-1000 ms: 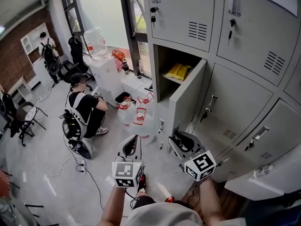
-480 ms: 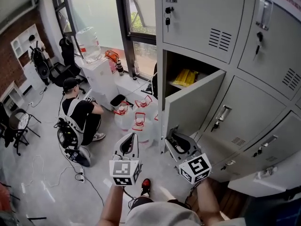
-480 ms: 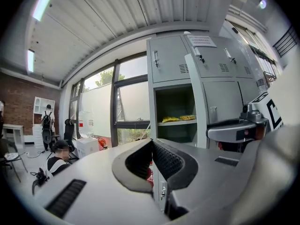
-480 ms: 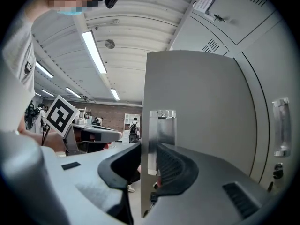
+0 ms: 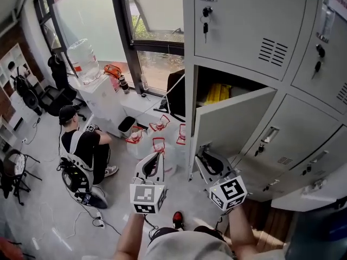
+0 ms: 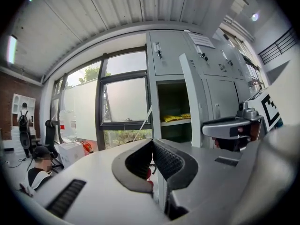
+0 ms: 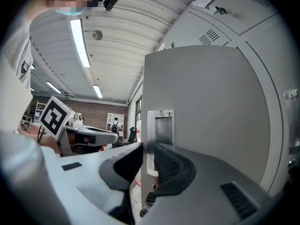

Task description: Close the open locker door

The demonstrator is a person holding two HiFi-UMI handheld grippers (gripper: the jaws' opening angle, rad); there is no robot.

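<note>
**Closing on the free edge of the open locker door**

Right gripper view: the fingers (image 7: 171, 168) of the right gripper (image 7: 149, 146) are narrowing, with the free vertical edge of the locker door (image 7: 206, 116) standing between them. The left pad lies against the edge; a sliver of gap shows at the ribbed right pad, so no firm clamp is seen. A metal latch plate (image 7: 161, 125) sits on the door just above the fingertips. Only this view shows that relation.

Left gripper view: the left gripper (image 6: 151, 142) has its fingertips drawn together with nothing between them. It is held in open air, apart from the cabinet. This view looks into the open compartment, where yellow packets (image 6: 174, 118) lie on a shelf, and it shows the door nearly edge-on.

Head view: both grippers are held side by side in front of the person, the right one at the door's lower corner. The door stands partly swung out from the bank of grey lockers (image 5: 244, 31); the neighbouring doors are closed. Behind the left gripper, water bottles (image 5: 157, 145) stand on the floor, and a seated person (image 5: 81, 148) is near the window (image 5: 157, 15).
</note>
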